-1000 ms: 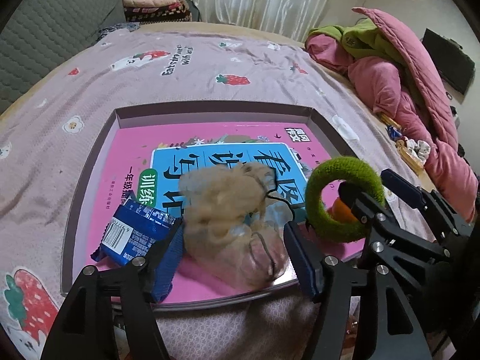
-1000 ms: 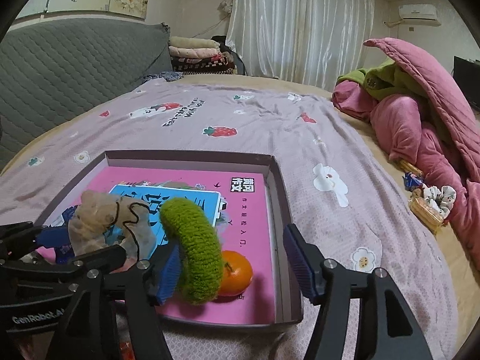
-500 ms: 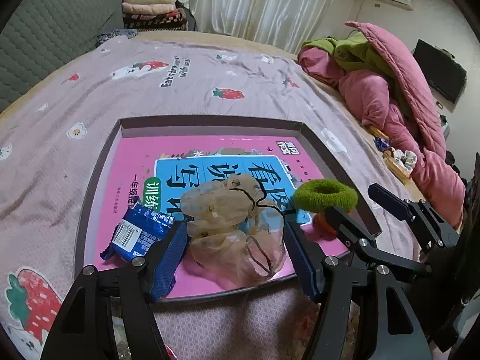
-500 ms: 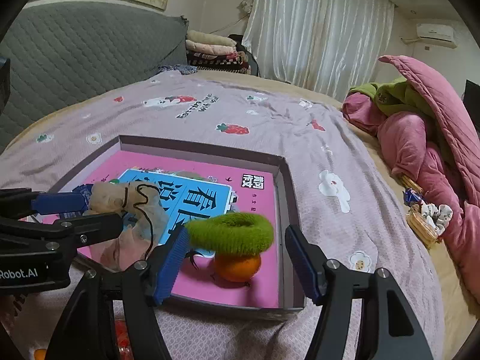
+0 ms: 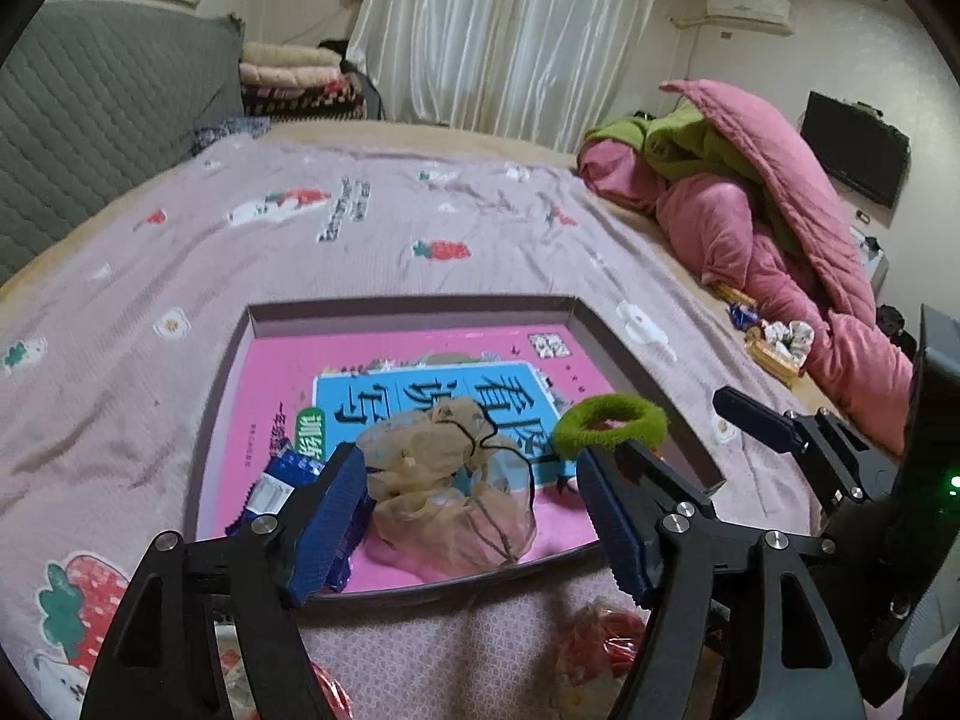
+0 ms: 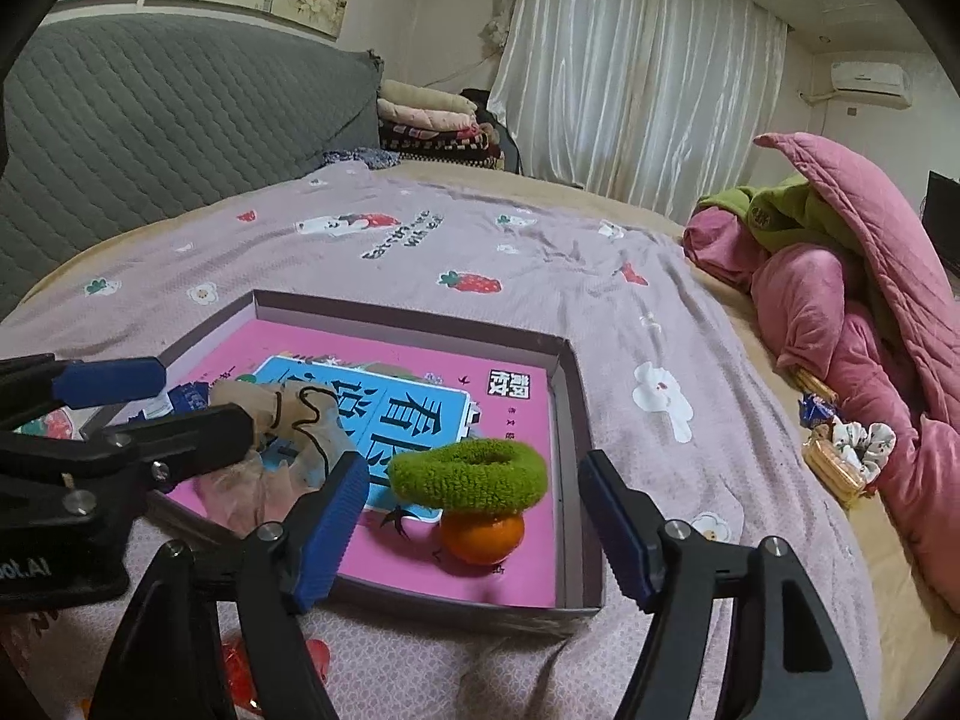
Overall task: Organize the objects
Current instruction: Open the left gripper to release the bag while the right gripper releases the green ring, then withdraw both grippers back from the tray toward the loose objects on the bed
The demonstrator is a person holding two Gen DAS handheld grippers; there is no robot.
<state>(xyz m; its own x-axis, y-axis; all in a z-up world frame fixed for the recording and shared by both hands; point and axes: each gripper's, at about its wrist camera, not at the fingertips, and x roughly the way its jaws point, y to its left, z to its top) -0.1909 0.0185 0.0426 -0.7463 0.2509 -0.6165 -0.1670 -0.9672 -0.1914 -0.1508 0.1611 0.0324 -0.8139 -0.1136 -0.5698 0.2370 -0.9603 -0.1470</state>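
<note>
A shallow mauve tray lies on the bed with a pink book in it. On the book lie a crumpled beige mesh bag, a blue snack packet, and a green fuzzy ring resting on an orange. My left gripper is open and empty, just short of the bag. My right gripper is open and empty, just short of the ring and orange.
The tray sits on a mauve strawberry-print bedsheet. A pink and green quilt pile lies at right, with small snacks and a scrunchie beside it. Red wrappers lie on the sheet below the grippers. A grey headboard stands at left.
Both grippers have pulled back and up from the tray. The right gripper has let go of the green ring, which now lies flat on the orange. The bag stays on the book.
</note>
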